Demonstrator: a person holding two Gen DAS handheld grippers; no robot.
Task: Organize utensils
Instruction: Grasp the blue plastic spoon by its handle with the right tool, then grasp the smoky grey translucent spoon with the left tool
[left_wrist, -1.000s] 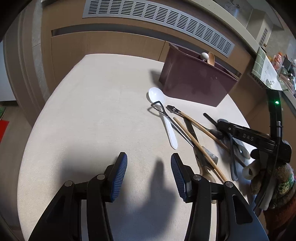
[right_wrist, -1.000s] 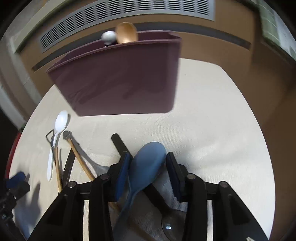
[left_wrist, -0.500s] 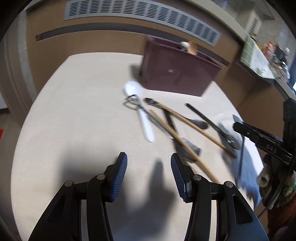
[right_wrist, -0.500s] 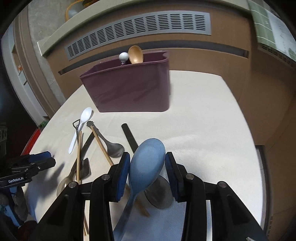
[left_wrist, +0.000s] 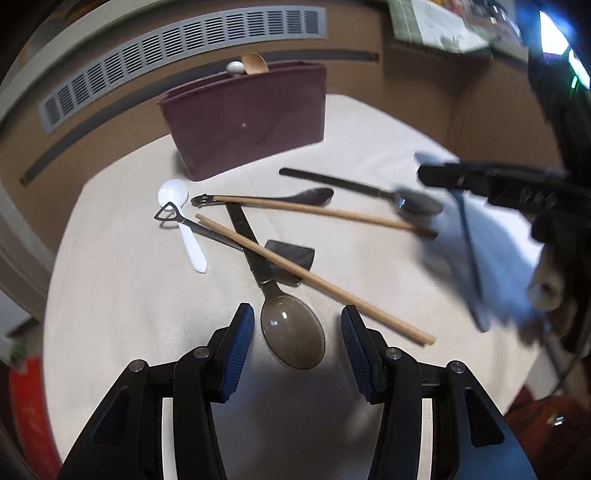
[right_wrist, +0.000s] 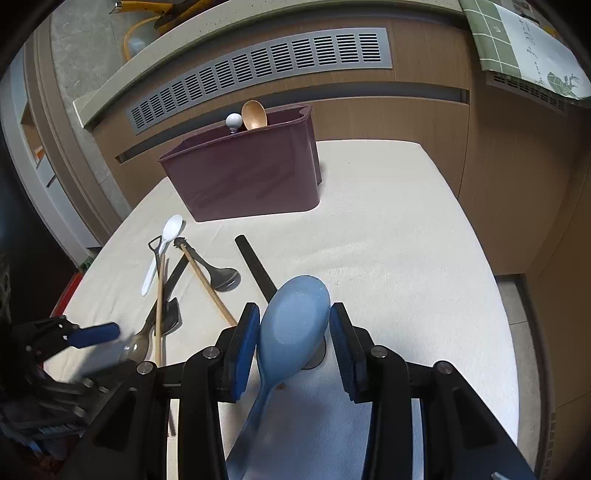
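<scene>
A maroon utensil holder (left_wrist: 247, 118) (right_wrist: 243, 184) stands at the back of the table with a wooden spoon (right_wrist: 254, 114) and a white knob-topped utensil (right_wrist: 233, 121) in it. My left gripper (left_wrist: 297, 339) is open, its fingers either side of a smoky translucent spoon (left_wrist: 291, 336) that lies on the table. My right gripper (right_wrist: 293, 343) is shut on a blue spoon (right_wrist: 293, 325), bowl forward, held above the table. Loose on the table lie a white spoon (left_wrist: 181, 218), two wooden chopsticks (left_wrist: 310, 277), a dark ladle (right_wrist: 221, 275) and a black-handled spoon (left_wrist: 369, 190).
The cream table (right_wrist: 388, 240) ends at a wooden cabinet wall with a grey vent (right_wrist: 258, 70). A metal wire-handled tool (left_wrist: 192, 225) and a dark flat spatula (left_wrist: 288, 258) lie among the utensils. The right gripper shows blurred at the left wrist view's right edge (left_wrist: 498, 184).
My left gripper has moved right and forward, so the translucent spoon now lies between its fingers. My right gripper has drawn back and up from the holder with the blue spoon still in it.
</scene>
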